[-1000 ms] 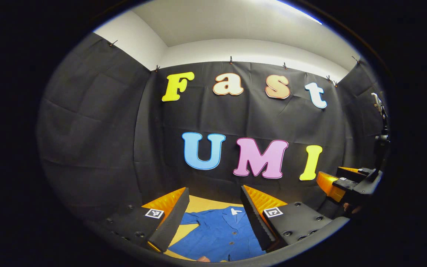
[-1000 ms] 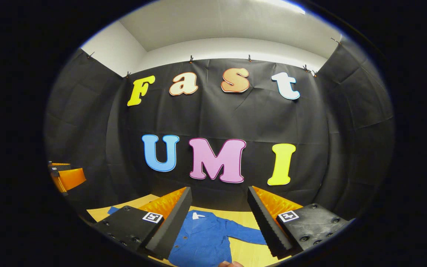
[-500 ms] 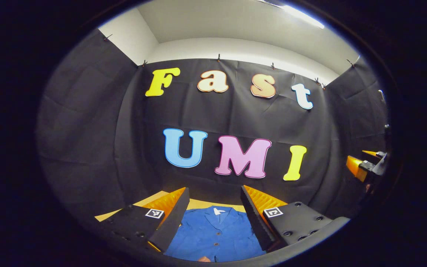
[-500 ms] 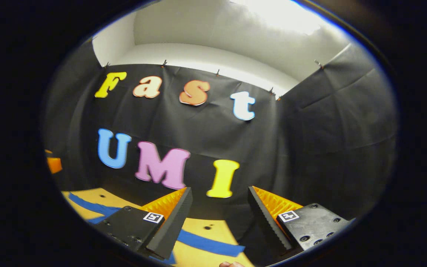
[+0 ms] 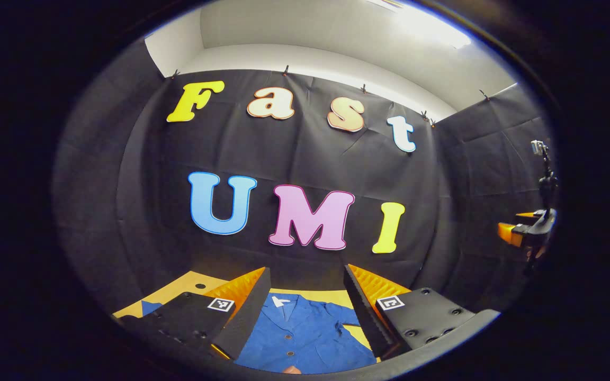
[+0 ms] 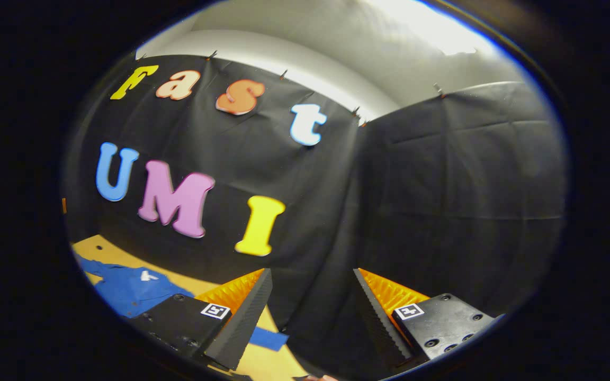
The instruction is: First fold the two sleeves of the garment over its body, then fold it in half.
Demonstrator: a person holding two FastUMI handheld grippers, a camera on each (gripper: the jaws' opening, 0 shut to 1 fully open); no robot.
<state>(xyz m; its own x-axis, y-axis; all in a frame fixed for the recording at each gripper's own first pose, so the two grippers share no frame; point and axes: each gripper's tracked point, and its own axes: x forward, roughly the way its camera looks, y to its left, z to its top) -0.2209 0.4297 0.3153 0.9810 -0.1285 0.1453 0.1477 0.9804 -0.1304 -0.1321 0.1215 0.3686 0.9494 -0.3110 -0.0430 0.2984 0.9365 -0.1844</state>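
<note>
A blue garment [image 5: 305, 336] lies flat on the yellow surface [image 5: 191, 279], sleeves unfolded, so every fold remains; the left tool [image 5: 305, 307] hangs above its body, fingers apart; the right tool [image 6: 310, 312], also spread, points toward the sleeve end [image 6: 267, 338].

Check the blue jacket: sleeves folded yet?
Not folded. The blue jacket lies spread on the table, one sleeve stretched out sideways.
</note>
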